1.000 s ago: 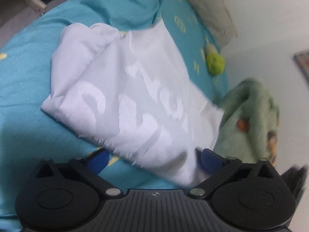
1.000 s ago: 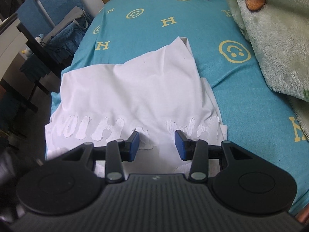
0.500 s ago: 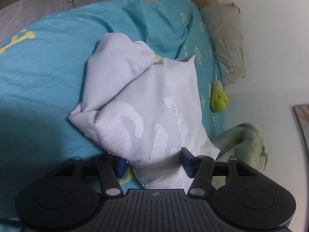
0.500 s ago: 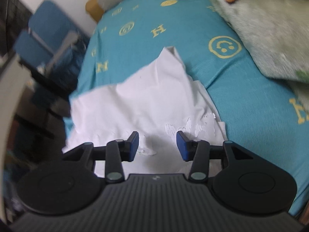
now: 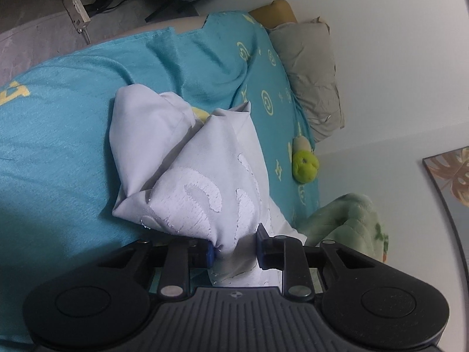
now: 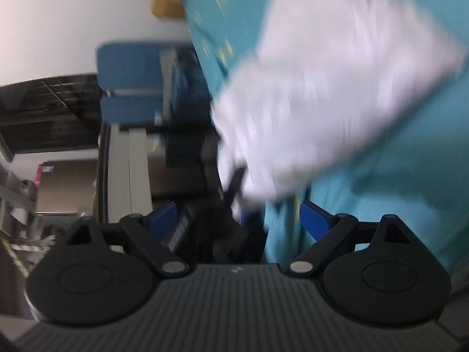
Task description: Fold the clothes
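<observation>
Bunched on the teal bedspread (image 5: pixel 58 135) near its near edge: white garment (image 5: pixel 187 176), partly folded, its raised white lettering facing up. Clamped on a gathered fold of that cloth at the near end: left gripper (image 5: pixel 234 249), jaws having just been closing, fabric pinched between the blue pads. Spread wide and empty over the bed's edge: right gripper (image 6: pixel 237 220), jaws having just been opening, nothing between them, view heavily blurred. Off toward the far side of the bed: grey pillow (image 5: pixel 310 67), green plush toy (image 5: pixel 304 164), green fleece blanket (image 5: pixel 348 223). Step in hand, by all appearances: carrying one gathered end over for a fold. Called for next: a fresh hold for the free claw on a loose edge, then a level pull to flatten the bunching.
</observation>
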